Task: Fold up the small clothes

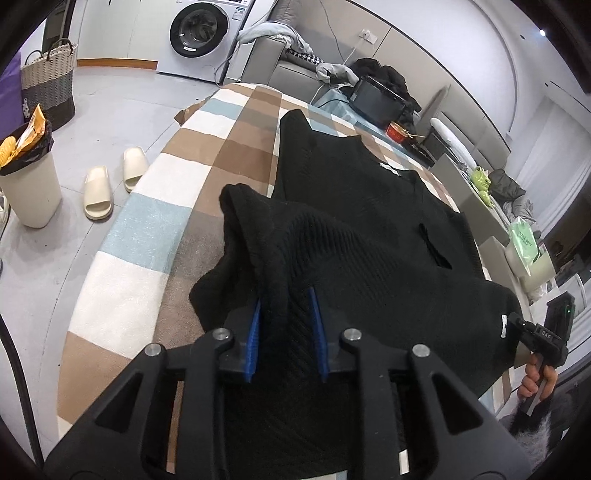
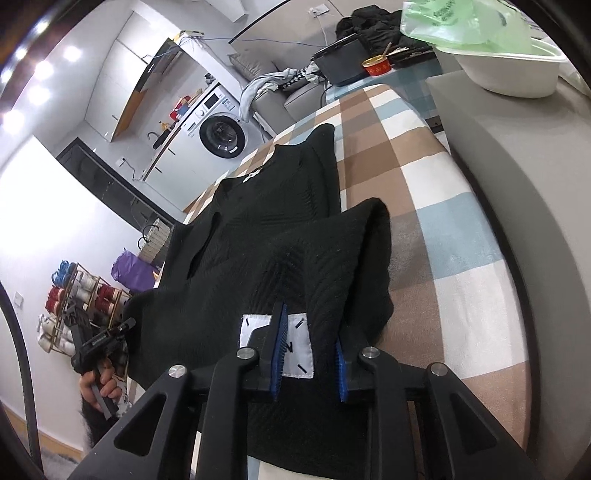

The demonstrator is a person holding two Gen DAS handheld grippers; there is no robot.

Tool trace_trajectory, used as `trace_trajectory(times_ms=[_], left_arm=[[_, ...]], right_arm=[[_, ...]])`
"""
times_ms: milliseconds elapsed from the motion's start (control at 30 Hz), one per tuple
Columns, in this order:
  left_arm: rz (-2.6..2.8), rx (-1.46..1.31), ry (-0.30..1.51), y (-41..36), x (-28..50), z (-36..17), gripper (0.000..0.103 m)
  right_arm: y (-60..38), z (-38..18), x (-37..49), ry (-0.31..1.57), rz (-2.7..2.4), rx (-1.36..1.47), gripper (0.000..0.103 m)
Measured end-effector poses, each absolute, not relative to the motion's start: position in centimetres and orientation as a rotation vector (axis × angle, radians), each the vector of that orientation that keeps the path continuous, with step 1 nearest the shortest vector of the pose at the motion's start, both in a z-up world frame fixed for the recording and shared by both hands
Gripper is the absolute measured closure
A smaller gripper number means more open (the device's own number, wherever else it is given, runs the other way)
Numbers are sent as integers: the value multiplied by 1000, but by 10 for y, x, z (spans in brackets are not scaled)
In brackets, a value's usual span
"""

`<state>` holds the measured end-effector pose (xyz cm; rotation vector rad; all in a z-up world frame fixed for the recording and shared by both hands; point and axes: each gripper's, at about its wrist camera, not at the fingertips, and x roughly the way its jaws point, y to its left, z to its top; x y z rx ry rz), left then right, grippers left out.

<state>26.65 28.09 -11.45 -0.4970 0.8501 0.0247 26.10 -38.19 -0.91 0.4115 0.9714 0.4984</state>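
A black knitted sweater (image 1: pixel 369 206) lies spread on a checked brown, white and blue cover (image 1: pixel 147 240). Its near edge is bunched up into folds. My left gripper (image 1: pixel 285 297) stands at the near left part, blue pads slightly apart, open, with a raised ridge of knit between them. In the right wrist view my right gripper (image 2: pixel 310 325) is open over the sweater (image 2: pixel 258 206) at its white label (image 2: pixel 299 354), the pads apart and not pinching. Each gripper also shows in the other's view: the right gripper (image 1: pixel 517 321) at the sweater's far corner, the left gripper (image 2: pixel 127 323) held by a hand.
On the floor to the left are a bin (image 1: pixel 29 184), pale slippers (image 1: pixel 98 192) and a woven basket (image 1: pixel 48 85). A washing machine (image 1: pixel 201 33) stands behind. Past the cover sit a black case (image 1: pixel 376 99), a red bowl (image 2: pixel 376 66) and a white tub (image 2: pixel 513 70).
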Motion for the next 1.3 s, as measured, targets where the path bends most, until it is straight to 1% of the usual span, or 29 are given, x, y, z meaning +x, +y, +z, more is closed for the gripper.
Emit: trace_trajectory(times_ms=[33, 100, 300, 467, 567, 667, 800, 900, 1067, 1267, 1300], left_arm=[[18, -491, 848, 280, 266, -114, 99], [-5, -475, 831, 277, 264, -111, 100], [-14, -538, 736, 294, 260, -91, 101], [-30, -600, 660, 307, 284, -76, 101], [-13, -622, 651, 313, 302, -75, 101], [14, -638, 707, 320, 319, -89, 100], [44, -669, 762, 327, 318, -108, 97], [21, -655, 784, 322, 307, -113, 97], [27, -600, 805, 309, 293, -118, 97], [69, -527, 859, 292, 302, -129, 97], [70, -514, 863, 290, 304, -130, 96]], right_arm=[[-378, -8, 262, 954, 495, 397, 89], [-377, -3, 258, 919, 497, 382, 97], [-390, 10, 247, 820, 508, 462, 98], [-387, 19, 265, 769, 515, 543, 98], [-384, 26, 278, 741, 459, 557, 98], [-381, 22, 291, 784, 347, 513, 98], [-389, 4, 293, 889, 322, 542, 86], [-397, 1, 283, 901, 345, 565, 80], [-394, 2, 273, 913, 369, 510, 80], [-371, -7, 287, 966, 349, 433, 74], [-368, -8, 290, 970, 357, 428, 70]])
